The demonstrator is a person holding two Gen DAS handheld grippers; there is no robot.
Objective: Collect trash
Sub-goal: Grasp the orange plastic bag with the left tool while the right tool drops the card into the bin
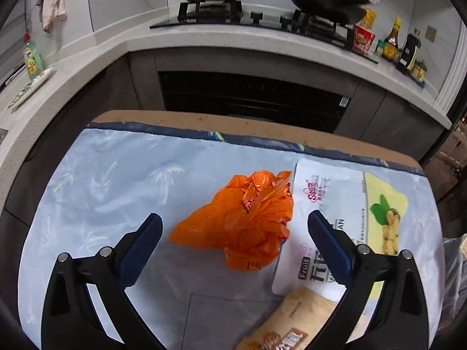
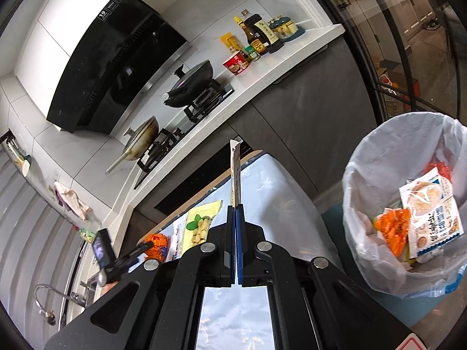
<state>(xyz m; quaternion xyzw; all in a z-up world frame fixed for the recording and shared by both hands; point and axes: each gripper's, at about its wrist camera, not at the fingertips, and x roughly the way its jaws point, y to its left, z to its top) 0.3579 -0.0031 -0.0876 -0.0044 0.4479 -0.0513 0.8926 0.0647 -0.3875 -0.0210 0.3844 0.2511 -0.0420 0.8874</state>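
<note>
Trash lay on the cloth-covered surface, one piece already pinched in the right gripper.

A crumpled orange bag sat between the spread, empty fingers of the left gripper, untouched, with a white snack packet just beside it and a tan wrapper nearer. The right fingers were clenched on a thin flat wrapper, held edge-on. To its right stood a lined bin holding other wrappers.
</note>
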